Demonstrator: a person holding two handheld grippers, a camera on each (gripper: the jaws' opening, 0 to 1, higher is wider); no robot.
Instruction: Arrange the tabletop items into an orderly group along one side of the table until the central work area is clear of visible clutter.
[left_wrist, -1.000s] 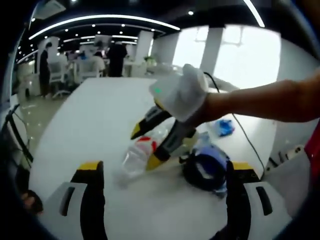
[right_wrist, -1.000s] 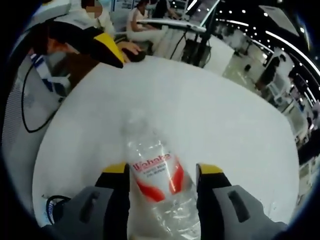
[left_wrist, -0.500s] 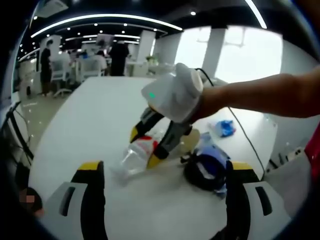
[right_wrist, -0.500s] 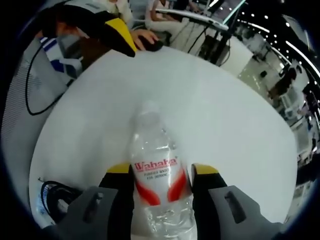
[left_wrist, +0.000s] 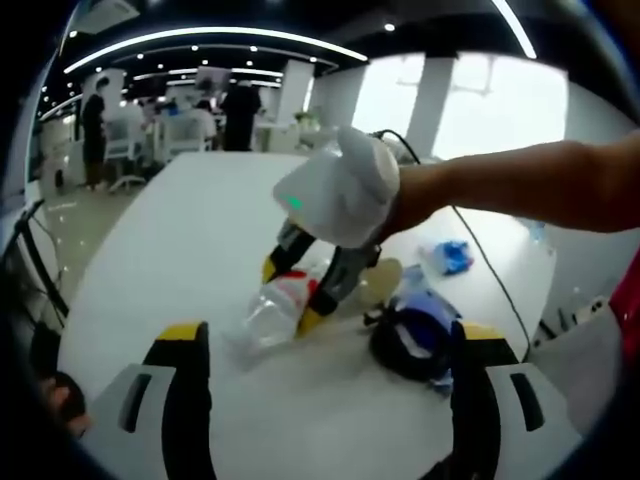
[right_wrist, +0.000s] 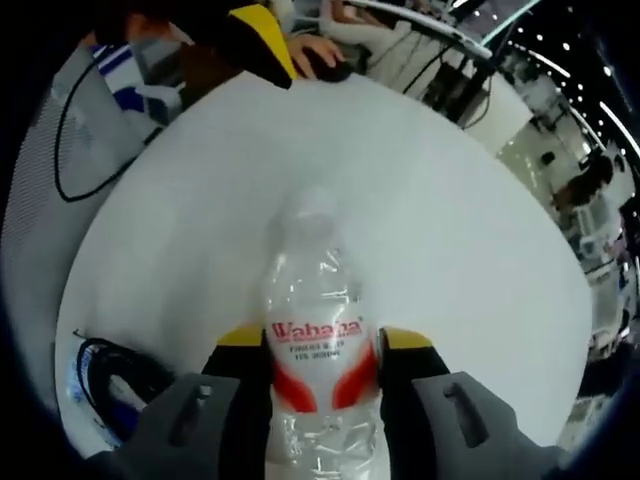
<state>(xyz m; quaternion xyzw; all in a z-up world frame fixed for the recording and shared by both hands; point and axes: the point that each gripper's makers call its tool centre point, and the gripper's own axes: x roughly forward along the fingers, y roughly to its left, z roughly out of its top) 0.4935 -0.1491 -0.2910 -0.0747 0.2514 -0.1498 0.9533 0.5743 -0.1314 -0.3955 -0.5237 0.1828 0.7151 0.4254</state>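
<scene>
The clear water bottle (right_wrist: 318, 330) with the red and white label sat low in the middle of the right gripper view, lying across the white table (right_wrist: 460, 250) with its cap end pointing up the frame, and the right gripper (right_wrist: 318, 345) had its yellow-tipped jaws pressed against both sides of the label, so it had a proper grip on it. In the left gripper view you could see the same bottle (left_wrist: 272, 308) just left of centre, with the right gripper (left_wrist: 292, 298) coming down onto it from the upper right, held by a hand in a white glove (left_wrist: 340, 190) on a bare forearm. The left gripper (left_wrist: 325, 345) was at the bottom of that view with its jaws spread wide and nothing between them, hanging above the tabletop (left_wrist: 180, 250). Just right of the bottle was a dark blue bundle (left_wrist: 412, 335) that looked like a coiled strap or headset, honestly couldn't tell which. Further back toward the right was a small crumpled blue thing (left_wrist: 447, 255) near a thin black cable (left_wrist: 490, 270) running over the table. Background at upper left was an office with people (left_wrist: 238, 112) standing about.
</scene>
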